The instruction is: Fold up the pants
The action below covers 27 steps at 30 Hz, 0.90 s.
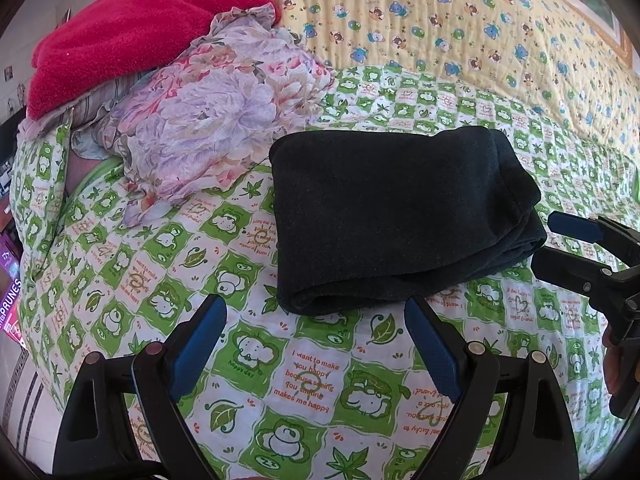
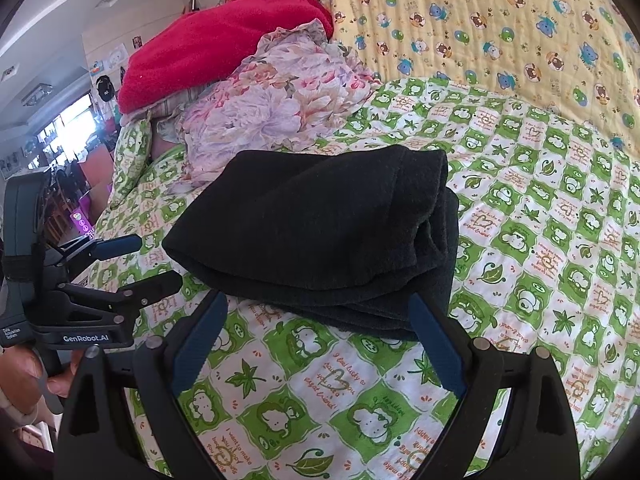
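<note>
The black pants (image 1: 400,216) lie folded into a thick rectangular bundle on the green-and-white patterned bedspread (image 1: 312,380). They also show in the right wrist view (image 2: 320,232). My left gripper (image 1: 316,308) is open and empty, just in front of the bundle's near edge. My right gripper (image 2: 318,304) is open and empty, its fingertips at the bundle's near edge. The right gripper also shows at the right of the left wrist view (image 1: 556,240), beside the bundle's right end. The left gripper shows at the left of the right wrist view (image 2: 156,260).
A floral cloth (image 1: 208,120) and a red fleece blanket (image 1: 132,32) are piled behind and left of the pants. A yellow bear-print quilt (image 1: 460,16) lies at the back. The bed's edge drops off at the left, with a room beyond (image 2: 60,140).
</note>
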{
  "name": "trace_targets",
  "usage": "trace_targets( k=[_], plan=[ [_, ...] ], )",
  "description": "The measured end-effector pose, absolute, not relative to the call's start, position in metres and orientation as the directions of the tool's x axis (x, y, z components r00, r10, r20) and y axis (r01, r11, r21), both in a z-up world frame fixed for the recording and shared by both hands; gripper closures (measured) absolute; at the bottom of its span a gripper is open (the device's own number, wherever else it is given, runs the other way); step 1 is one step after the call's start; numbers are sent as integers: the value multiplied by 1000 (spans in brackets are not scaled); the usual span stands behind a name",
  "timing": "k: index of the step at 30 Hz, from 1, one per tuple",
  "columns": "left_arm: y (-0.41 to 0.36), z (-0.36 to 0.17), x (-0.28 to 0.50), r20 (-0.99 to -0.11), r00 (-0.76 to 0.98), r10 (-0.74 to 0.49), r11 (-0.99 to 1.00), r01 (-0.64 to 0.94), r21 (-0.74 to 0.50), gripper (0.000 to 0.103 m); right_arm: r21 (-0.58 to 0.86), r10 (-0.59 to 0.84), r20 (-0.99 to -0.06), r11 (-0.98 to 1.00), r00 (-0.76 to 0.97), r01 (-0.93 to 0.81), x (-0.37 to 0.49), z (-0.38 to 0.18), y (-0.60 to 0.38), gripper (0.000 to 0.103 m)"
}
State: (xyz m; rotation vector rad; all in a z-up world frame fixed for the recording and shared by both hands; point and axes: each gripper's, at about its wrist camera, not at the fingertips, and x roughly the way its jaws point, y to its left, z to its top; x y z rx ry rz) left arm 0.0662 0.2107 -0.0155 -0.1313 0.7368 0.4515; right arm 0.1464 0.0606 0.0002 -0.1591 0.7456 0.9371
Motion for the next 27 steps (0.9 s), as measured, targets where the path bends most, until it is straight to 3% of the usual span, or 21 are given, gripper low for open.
trace_targets(
  k=[27],
  plan=[
    [218, -3, 72, -653, 666, 360, 887, -462, 17, 12, 176, 658, -637, 631, 401, -755, 157, 7, 50, 11]
  ],
)
